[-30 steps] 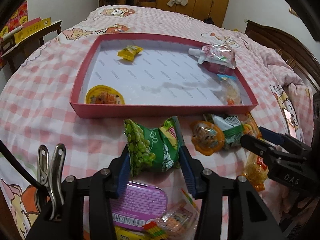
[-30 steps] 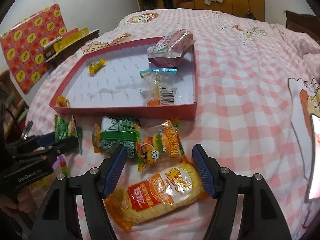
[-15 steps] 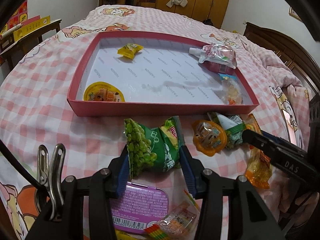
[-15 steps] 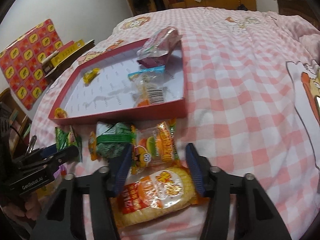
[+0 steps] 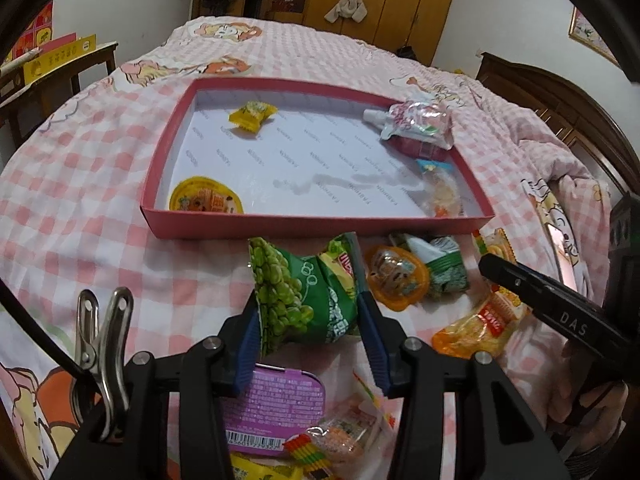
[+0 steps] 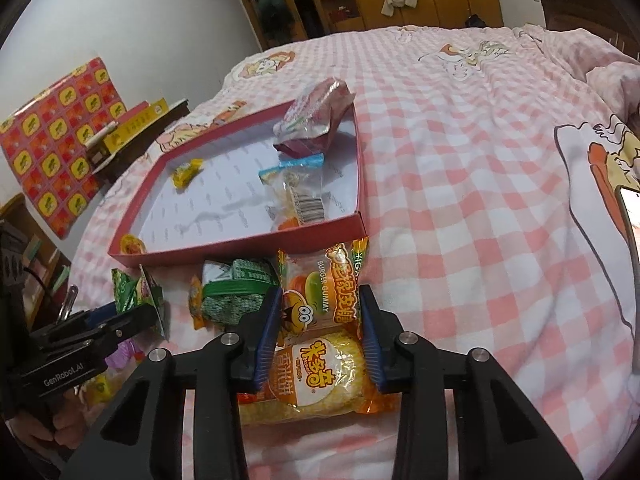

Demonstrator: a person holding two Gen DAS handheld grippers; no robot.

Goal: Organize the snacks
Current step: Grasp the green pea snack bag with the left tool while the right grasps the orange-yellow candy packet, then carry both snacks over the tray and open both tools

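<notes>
A red box lid (image 5: 312, 226) (image 6: 240, 246) lies on the bed and holds a yellow candy (image 5: 252, 114), a round jelly cup (image 5: 206, 202), a pink pouch (image 5: 416, 128) and a clear candy bag (image 5: 440, 192). My left gripper (image 5: 306, 300) is shut on a green pea bag (image 5: 300, 292) just in front of the lid. My right gripper (image 6: 320, 320) is shut on an orange burger gummy packet (image 6: 320, 288), which lies over a yellow rice cracker pack (image 6: 316, 376).
In front of the lid lie an orange jelly cup (image 5: 396, 276), a green packet (image 5: 440, 268) (image 6: 236, 288), a purple tin (image 5: 276, 404) and small sweets (image 5: 340, 436). A low table with boxes (image 6: 132, 128) stands to the left. A phone (image 6: 630, 216) lies at right.
My right gripper moved forward and closed from wide open onto the burger gummy packet. My left gripper kept its hold on the pea bag and shifted slightly.
</notes>
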